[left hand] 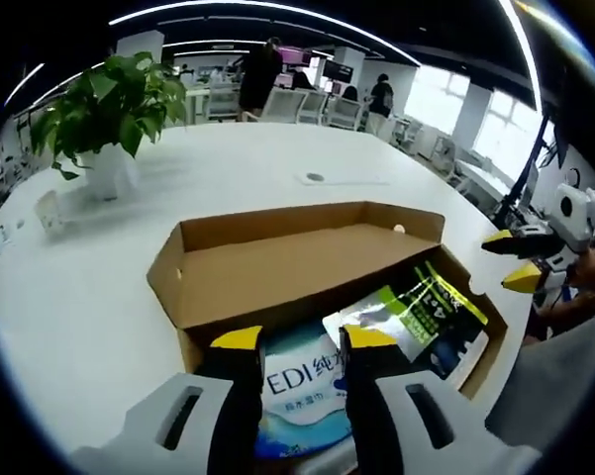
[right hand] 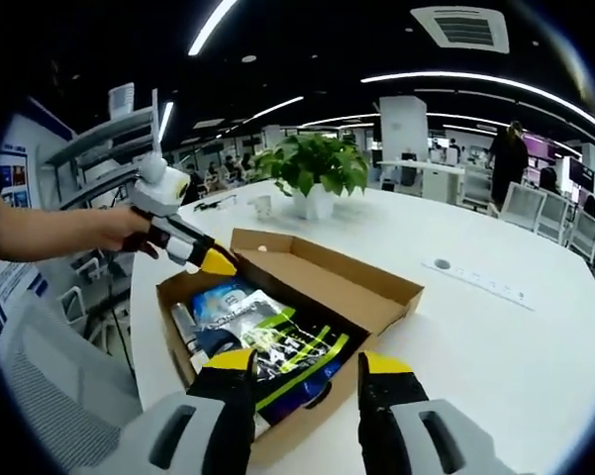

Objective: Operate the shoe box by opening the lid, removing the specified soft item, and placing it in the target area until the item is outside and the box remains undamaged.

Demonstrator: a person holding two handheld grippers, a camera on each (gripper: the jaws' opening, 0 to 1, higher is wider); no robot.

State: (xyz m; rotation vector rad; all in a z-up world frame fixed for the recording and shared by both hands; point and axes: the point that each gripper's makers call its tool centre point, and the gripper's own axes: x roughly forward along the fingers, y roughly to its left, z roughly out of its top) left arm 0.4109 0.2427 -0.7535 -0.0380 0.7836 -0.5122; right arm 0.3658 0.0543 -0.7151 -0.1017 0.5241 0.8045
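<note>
Two spread, empty claws, left claw [left hand: 303,338] and right claw [right hand: 307,361], are being poised at six o'clock over the opened shoe box [left hand: 277,259], whose cardboard wall risks being crushed if the blue-white soft pack [left hand: 299,391] is being snatched carelessly.

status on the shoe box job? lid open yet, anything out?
Done: the shoe box lid is folded open, no damage visible. In hand: nothing; the left gripper hangs open over the blue-and-white pouch, and the right gripper is open near the dark green-striped pouch. Left: grasp a soft pouch, lift it out and set it on the white table; both pouches are still inside.
</note>
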